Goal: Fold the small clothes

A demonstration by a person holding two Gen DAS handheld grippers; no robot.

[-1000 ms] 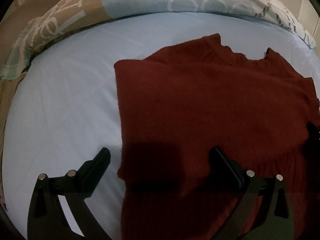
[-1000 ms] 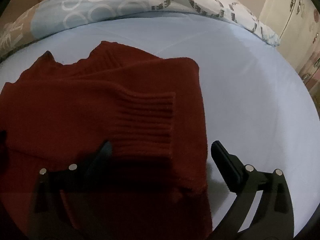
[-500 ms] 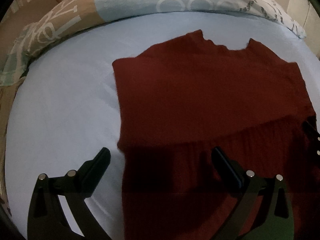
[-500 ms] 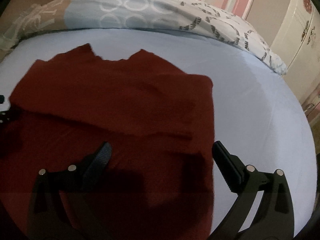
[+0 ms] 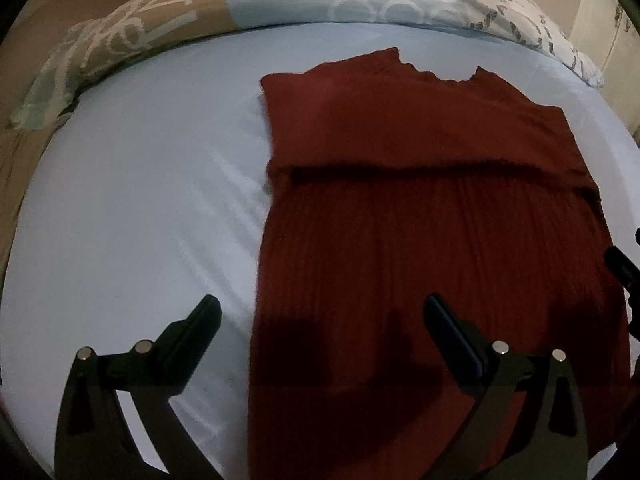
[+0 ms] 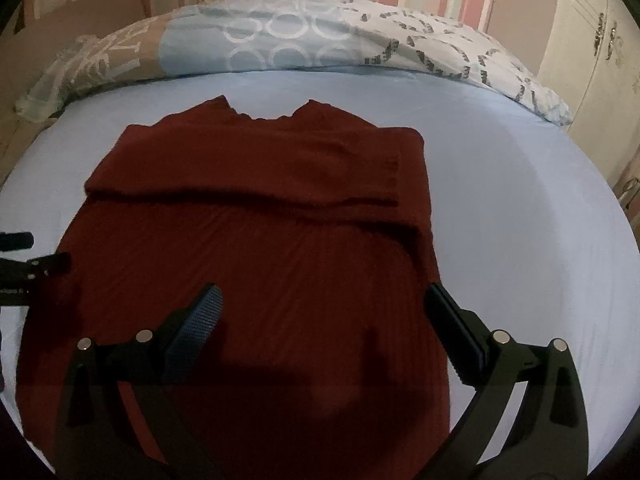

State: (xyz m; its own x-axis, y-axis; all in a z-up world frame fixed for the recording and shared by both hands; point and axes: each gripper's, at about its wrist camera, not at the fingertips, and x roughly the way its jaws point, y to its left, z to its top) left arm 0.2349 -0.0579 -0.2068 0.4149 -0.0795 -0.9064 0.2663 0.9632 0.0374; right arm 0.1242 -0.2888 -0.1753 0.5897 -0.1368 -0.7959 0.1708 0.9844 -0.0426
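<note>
Overhead, both the left claw (image 5: 320, 320) and right claw (image 6: 322, 308) hover spread above the red sweater (image 6: 256, 216).

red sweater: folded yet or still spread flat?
Partly folded. The red sweater lies on the bed sheet with both sleeves folded across the chest, one cuff showing; the body below is still at full length.
</note>
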